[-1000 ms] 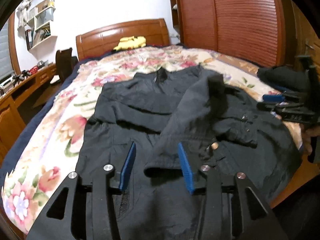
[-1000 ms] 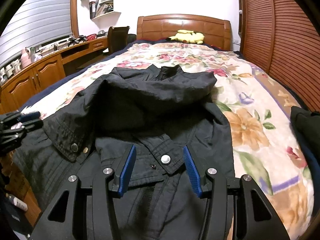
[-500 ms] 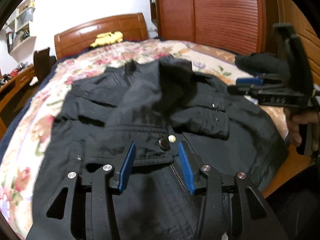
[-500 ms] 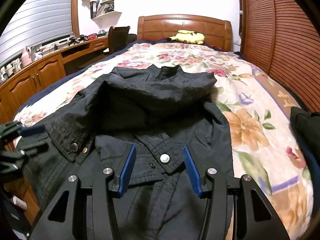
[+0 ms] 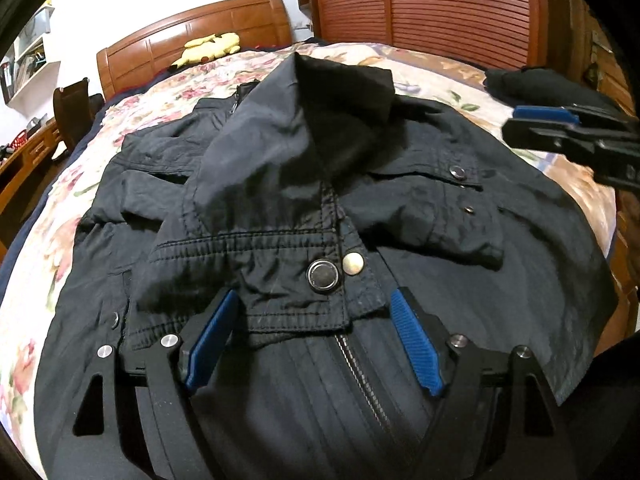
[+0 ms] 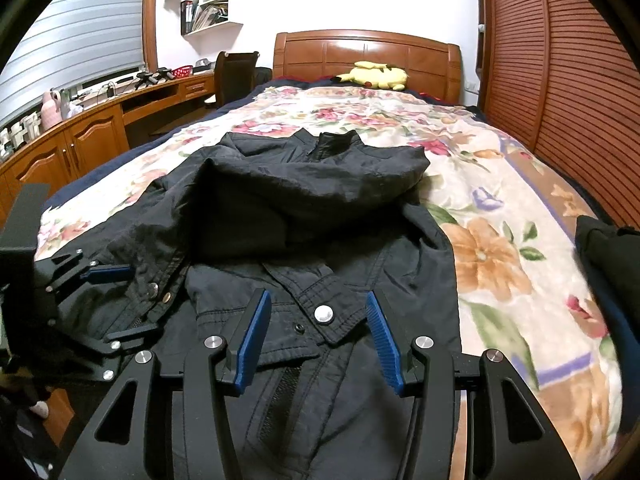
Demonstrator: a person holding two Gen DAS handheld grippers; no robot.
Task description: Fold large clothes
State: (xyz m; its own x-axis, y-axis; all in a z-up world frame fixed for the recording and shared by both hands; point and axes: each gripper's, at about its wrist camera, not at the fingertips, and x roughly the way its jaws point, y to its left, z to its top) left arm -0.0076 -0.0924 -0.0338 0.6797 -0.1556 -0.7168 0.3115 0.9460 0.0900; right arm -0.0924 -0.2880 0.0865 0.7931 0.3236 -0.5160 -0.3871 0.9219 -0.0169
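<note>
Both sleeves now lie crossed on the jacket (image 5: 288,184); the left gripper (image 5: 312,332) has just spread its jaws wide, letting the cuff (image 5: 304,280) drop free. Right gripper (image 6: 318,336) hangs half-spread, pinching nothing. Jacket lies along the bed (image 6: 500,208), collar toward the headboard (image 6: 366,58), hem at the foot edge.

Black jacket (image 5: 280,168) — floral bedspread (image 6: 500,216) — yellow plush toy (image 6: 374,75).

A big bed (image 6: 500,184) with a flowery cover, with a black jacket (image 6: 304,208) spread flat on top, a yellow soft toy (image 6: 376,75) by the headboard, dark clothes (image 5: 540,84) near one edge.
</note>
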